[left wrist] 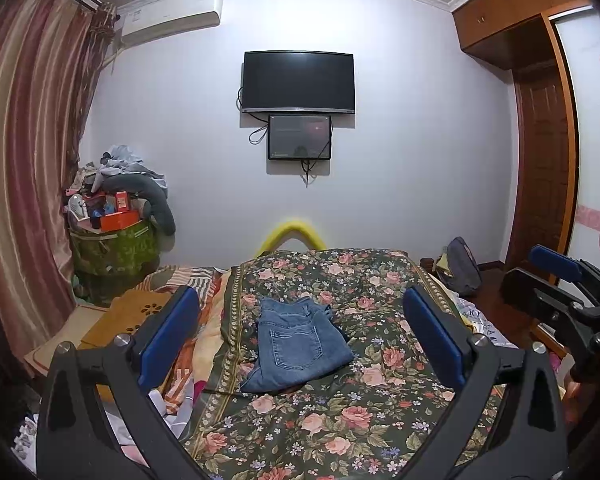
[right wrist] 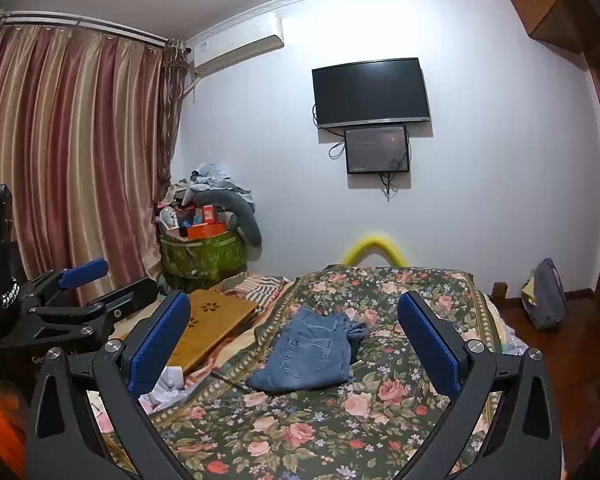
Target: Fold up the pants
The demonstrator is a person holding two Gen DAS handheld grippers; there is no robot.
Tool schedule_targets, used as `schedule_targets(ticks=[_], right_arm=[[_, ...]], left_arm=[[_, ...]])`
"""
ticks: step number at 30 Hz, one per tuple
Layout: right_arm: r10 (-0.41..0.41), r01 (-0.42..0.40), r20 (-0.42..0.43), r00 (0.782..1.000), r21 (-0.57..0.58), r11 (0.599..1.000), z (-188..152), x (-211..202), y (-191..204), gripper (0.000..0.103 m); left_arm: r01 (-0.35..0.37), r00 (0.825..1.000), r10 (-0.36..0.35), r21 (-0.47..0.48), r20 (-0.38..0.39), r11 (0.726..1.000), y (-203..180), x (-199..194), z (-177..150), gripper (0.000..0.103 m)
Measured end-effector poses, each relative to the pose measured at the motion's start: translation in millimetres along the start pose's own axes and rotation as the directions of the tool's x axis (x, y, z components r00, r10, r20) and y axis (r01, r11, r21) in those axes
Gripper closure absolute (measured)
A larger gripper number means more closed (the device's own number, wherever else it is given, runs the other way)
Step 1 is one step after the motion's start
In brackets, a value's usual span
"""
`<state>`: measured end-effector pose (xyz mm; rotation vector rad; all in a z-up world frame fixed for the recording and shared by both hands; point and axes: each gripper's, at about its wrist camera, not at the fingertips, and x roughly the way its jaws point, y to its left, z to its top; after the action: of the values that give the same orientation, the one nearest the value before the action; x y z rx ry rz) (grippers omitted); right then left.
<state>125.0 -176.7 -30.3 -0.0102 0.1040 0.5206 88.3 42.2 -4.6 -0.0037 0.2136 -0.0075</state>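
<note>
— On the bed, where exactly did the pants lie?

— Folded into a compact blue denim bundle on the floral bedspread, a back pocket facing up, roughly midway across the cover. Both cameras showed them well ahead of the fingers, touched by neither tool.

— And the left gripper?

— Its jaws stood wide apart with nothing between them; the blue pads framed the jeans from either side of the view. It hung above the near part of the bed.

— The right gripper?

— Same story: spread open, empty, held just beside the left one. Each tool appeared at the edge of the other's camera.

— Anything else near the jeans?

— A wooden lap tray lay to the left of the spread, and a thin dark line, possibly a cord, ran just beside the bundle's near corner; it was too small to tell. A television hung on the far wall, striped curtains on the left.
</note>
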Motion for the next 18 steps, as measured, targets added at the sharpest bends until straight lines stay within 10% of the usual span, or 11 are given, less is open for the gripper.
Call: schedule_targets(ticks=[18], right_arm=[[-0.011, 0.011, 0.000, 1.000, 0.002, 1.000, 2.4, 1.3, 1.5, 0.000]], left_arm=[[0.023, 1.000, -0.023, -0.014, -0.017, 1.000, 0.2, 3.3, -1.6, 0.000]])
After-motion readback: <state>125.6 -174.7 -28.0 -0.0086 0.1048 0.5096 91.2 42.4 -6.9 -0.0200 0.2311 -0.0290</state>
